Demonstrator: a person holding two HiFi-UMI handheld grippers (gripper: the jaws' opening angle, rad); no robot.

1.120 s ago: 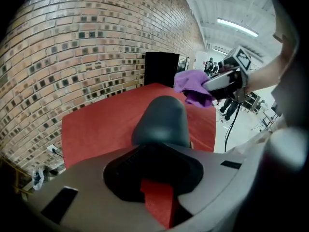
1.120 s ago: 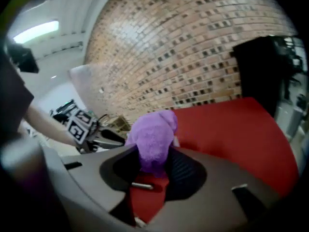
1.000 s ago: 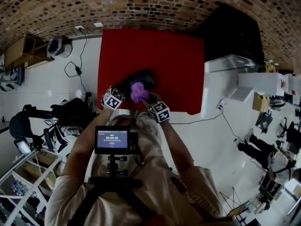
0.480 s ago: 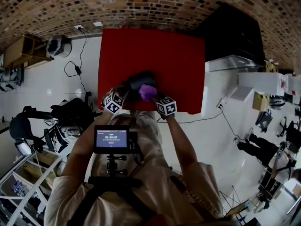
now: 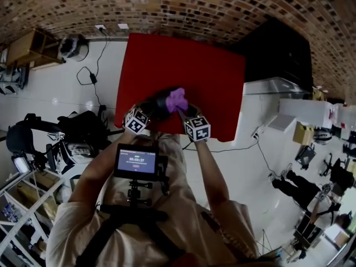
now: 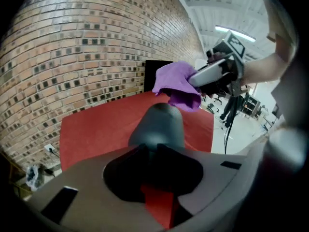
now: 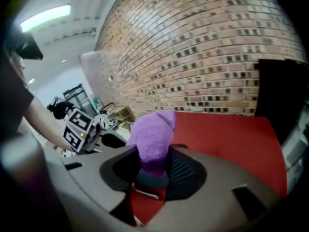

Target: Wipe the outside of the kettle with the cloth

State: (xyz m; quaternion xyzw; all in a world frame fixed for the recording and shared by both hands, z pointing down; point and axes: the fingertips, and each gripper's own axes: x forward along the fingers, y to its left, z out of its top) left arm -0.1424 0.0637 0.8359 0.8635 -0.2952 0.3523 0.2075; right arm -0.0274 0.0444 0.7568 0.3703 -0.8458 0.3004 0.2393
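A dark grey kettle (image 5: 160, 101) stands near the front edge of the red table (image 5: 189, 60). My left gripper (image 5: 148, 109) is at the kettle's left side. In the left gripper view its jaws are shut on a dark part of the kettle (image 6: 158, 124), apparently the handle. My right gripper (image 5: 182, 108) is shut on a bunched purple cloth (image 5: 178, 98), which rests against the top right of the kettle. The left gripper view shows the cloth (image 6: 176, 86) touching the kettle's upper end, with the right gripper (image 6: 195, 80) behind it. In the right gripper view the cloth (image 7: 152, 135) fills the jaws and hides most of the kettle.
The red table (image 6: 96, 129) stretches away towards a brick wall (image 5: 167, 10). A black cabinet (image 5: 275, 46) stands right of the table. Bags (image 5: 78, 135), cables (image 5: 92, 82) and a shelf (image 5: 22, 204) are on the floor at the left. A screen (image 5: 136, 161) hangs at the person's chest.
The right gripper has carried the purple cloth to the right and farther back across the kettle. The left gripper has kept its hold and place.
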